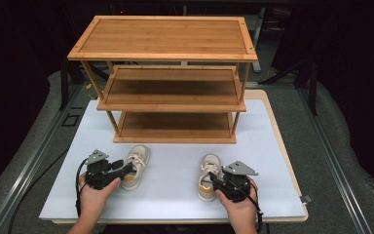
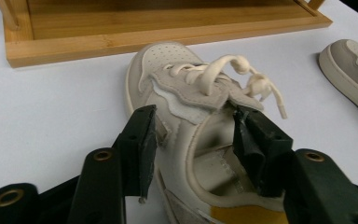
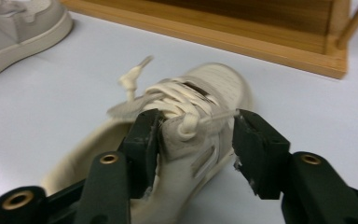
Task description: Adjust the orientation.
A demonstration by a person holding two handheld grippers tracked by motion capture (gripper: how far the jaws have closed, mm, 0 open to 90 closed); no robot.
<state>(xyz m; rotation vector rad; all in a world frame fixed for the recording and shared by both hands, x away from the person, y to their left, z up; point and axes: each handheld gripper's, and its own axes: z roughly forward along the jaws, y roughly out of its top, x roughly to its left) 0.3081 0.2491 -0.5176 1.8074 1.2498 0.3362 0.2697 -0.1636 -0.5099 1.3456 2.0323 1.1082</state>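
I see left gripper (image 2: 193, 135) jaws straddling left sneaker (image 2: 191, 93) collar | right gripper (image 3: 193, 140) jaws around right sneaker (image 3: 200, 102) side, grip unclear

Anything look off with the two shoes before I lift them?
Nothing damaged. Left shoe angles toward the shelf, while right shoe sits straighter; its laces lie loose between the right claw jaws.

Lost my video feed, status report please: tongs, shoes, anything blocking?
Left tongs straddling left shoe collar wall, grip unconfirmed. Right tongs around right shoe tongue side. Wooden rack ahead, path open.
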